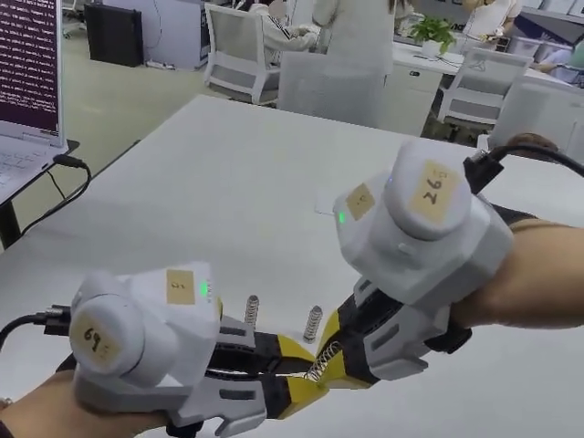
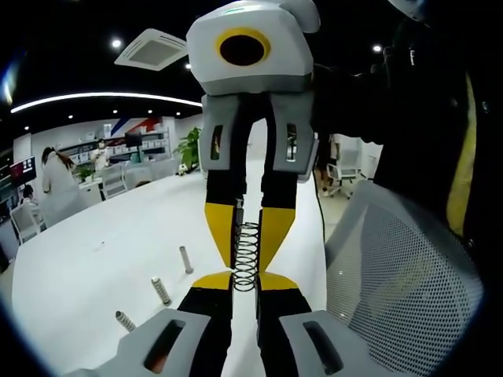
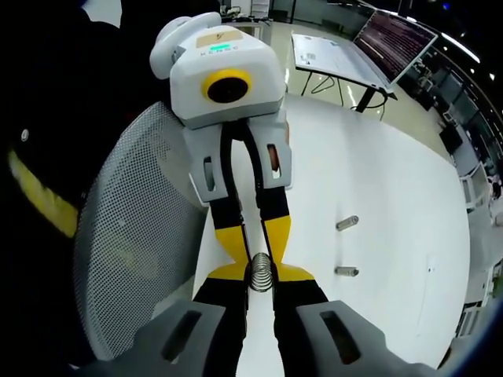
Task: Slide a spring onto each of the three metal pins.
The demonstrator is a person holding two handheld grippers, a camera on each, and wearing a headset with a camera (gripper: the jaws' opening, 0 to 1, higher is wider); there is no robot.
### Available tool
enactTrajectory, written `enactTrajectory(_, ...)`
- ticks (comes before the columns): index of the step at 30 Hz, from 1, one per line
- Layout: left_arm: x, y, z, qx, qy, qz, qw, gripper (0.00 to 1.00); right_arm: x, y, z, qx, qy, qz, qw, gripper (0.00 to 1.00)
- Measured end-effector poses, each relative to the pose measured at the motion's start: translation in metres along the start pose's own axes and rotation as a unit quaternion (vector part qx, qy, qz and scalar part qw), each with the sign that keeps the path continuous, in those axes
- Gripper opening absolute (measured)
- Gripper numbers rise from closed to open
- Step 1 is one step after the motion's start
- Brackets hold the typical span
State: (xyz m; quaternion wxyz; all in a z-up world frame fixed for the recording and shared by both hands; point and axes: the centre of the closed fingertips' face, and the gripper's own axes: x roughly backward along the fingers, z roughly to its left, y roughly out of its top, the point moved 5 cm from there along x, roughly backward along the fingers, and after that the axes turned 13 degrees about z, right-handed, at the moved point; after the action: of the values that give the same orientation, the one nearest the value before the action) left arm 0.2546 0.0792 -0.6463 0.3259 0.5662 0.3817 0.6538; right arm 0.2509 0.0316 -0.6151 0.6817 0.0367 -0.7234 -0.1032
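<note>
A small steel spring [image 1: 321, 359] hangs above the white table [image 1: 237, 201] between two grippers that meet tip to tip. My left gripper [image 1: 306, 376] comes in from the lower left and my right gripper [image 1: 336, 351] from the upper right; each is shut on an end of the spring. In the left gripper view the spring [image 2: 246, 255] runs from my own tips [image 2: 245, 281] up into the right gripper [image 2: 247, 236]. Two pins [image 1: 251, 310] [image 1: 313, 322] stand upright wearing springs. Beside two coiled pins [image 2: 161, 290] [image 2: 124, 320], a third pin [image 2: 186, 259] looks bare.
A laptop [image 1: 27, 73] on a stand sits off the table's left edge, with a cable trailing down. White office chairs [image 1: 239, 50] and seated people line the far side. A mesh chair back [image 2: 393, 275] is close behind the grippers.
</note>
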Motion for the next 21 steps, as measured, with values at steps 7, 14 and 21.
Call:
enactTrajectory(7, 0.002, -0.001, 0.003, 0.008, 0.005, -0.010, 0.9999, 0.05, 0.001, -0.001, -0.003, 0.003, -0.007, 0.013, 0.9999, 0.08)
enactTrajectory(14, 0.005, -0.005, 0.006, 0.020, 0.010, -0.013, 0.9997, 0.12, 0.002, -0.012, -0.007, -0.007, -0.014, 0.023, 0.9996, 0.08)
enactTrajectory(21, 0.008, -0.006, 0.009, 0.030, 0.018, -0.019, 0.9992, 0.20, 0.006, -0.028, -0.010, -0.026, -0.022, 0.029, 0.9990, 0.08)
